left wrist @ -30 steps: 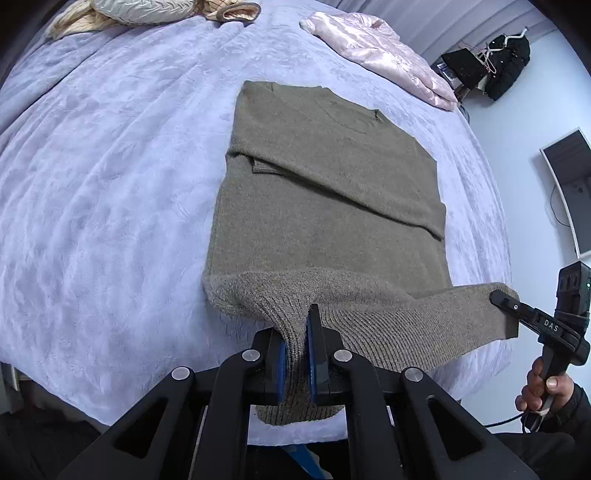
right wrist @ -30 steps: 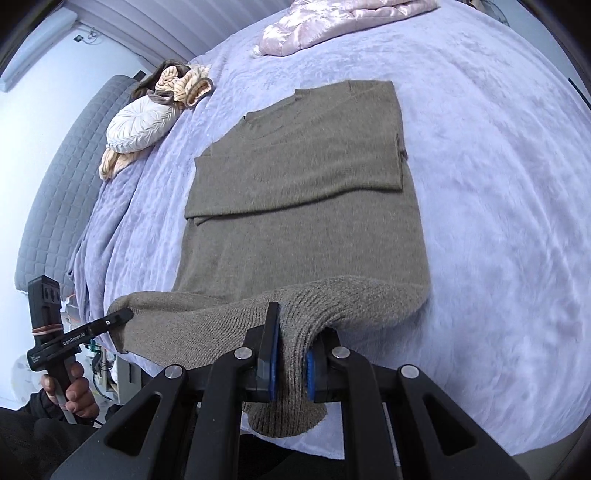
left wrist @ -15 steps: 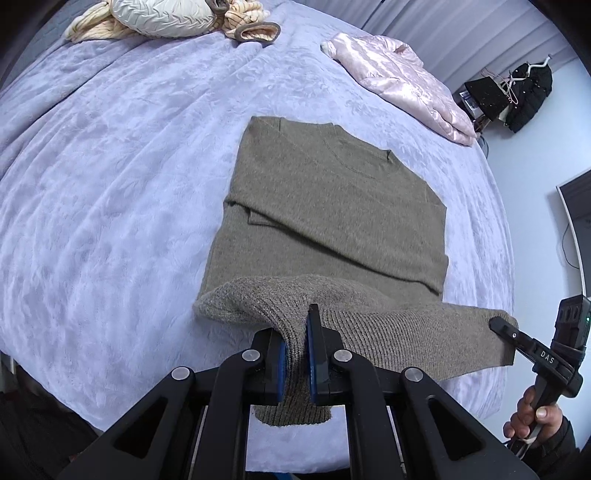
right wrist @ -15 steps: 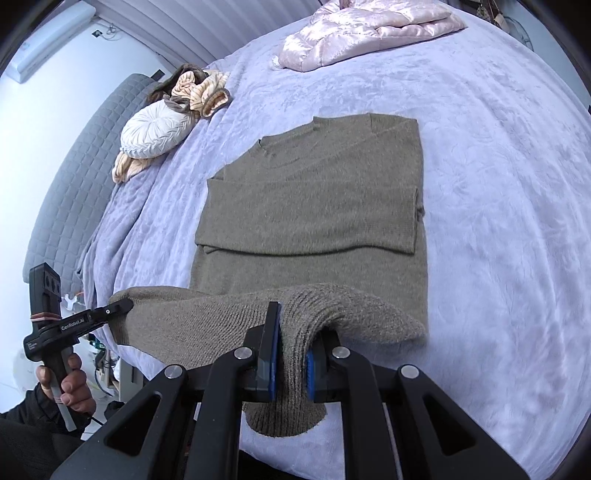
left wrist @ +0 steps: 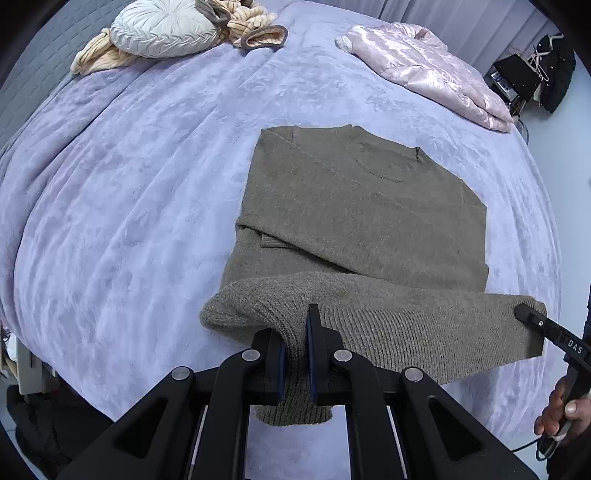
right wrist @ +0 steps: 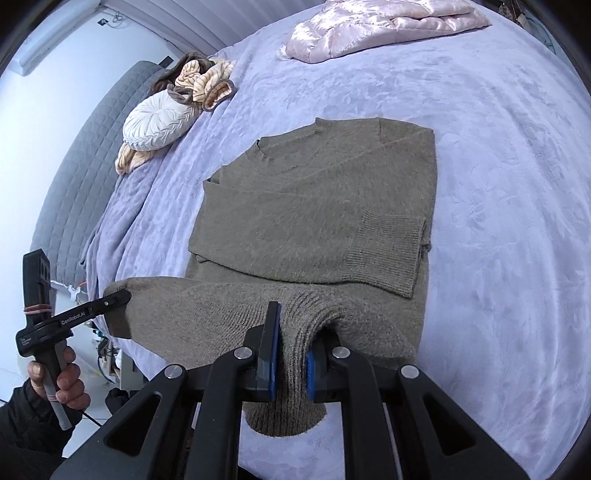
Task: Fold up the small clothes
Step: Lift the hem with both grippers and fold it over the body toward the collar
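Observation:
An olive-brown knit sweater (left wrist: pixel 362 206) (right wrist: pixel 317 206) lies flat on the lilac bedspread (left wrist: pixel 129 221), neckline at the far end, one sleeve folded across its chest. Its ribbed bottom hem is lifted and curls back over the body. My left gripper (left wrist: pixel 295 350) is shut on the hem's left corner, and a flap of knit hangs below the blue pads. My right gripper (right wrist: pixel 291 354) is shut on the hem's right corner in the same way. Each view shows the other gripper (left wrist: pixel 532 317) (right wrist: pixel 110 299) pinching the far end of the raised hem.
A shiny pink quilted jacket (left wrist: pixel 424 70) (right wrist: pixel 376 26) lies at the bed's far side. A round white cushion (left wrist: pixel 162 29) (right wrist: pixel 159 122) and striped beige clothes (left wrist: pixel 255 22) lie by the grey headboard (right wrist: pixel 70 177). A person's hand (right wrist: pixel 59 380) grips a handle. The bed edge is just below the grippers.
Both grippers have carried the hem forward toward the neckline; the fold now covers more of the lower body, and more bare bedspread shows behind the hem.

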